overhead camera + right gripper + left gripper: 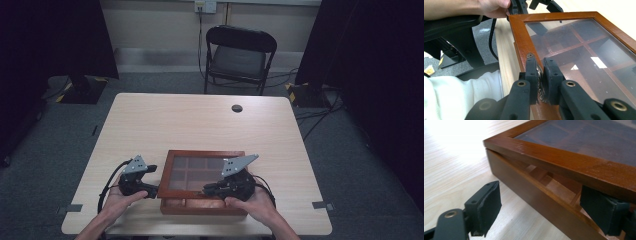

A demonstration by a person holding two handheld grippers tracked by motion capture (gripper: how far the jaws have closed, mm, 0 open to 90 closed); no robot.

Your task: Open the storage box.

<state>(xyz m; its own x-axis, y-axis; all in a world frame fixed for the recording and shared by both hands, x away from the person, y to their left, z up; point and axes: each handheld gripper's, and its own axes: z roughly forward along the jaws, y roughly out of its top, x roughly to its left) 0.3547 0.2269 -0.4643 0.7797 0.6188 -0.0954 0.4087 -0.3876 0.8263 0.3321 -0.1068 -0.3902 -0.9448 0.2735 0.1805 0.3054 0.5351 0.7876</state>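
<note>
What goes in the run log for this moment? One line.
right gripper: shut on lid knob | left gripper: open at box corner | lid: slightly raised

A brown wooden box with a glass-paned lid lies flat near the counter's near edge. The lid stands slightly ajar above divided compartments.

Dim high view, blown-out glare on tabletop (left gripper view)

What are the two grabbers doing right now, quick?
Left gripper: open, one finger in the gap under the wooden box's lid, one outside; nothing gripped.
Right gripper: shut on the small metal clasp at the lid's front edge.
</note>
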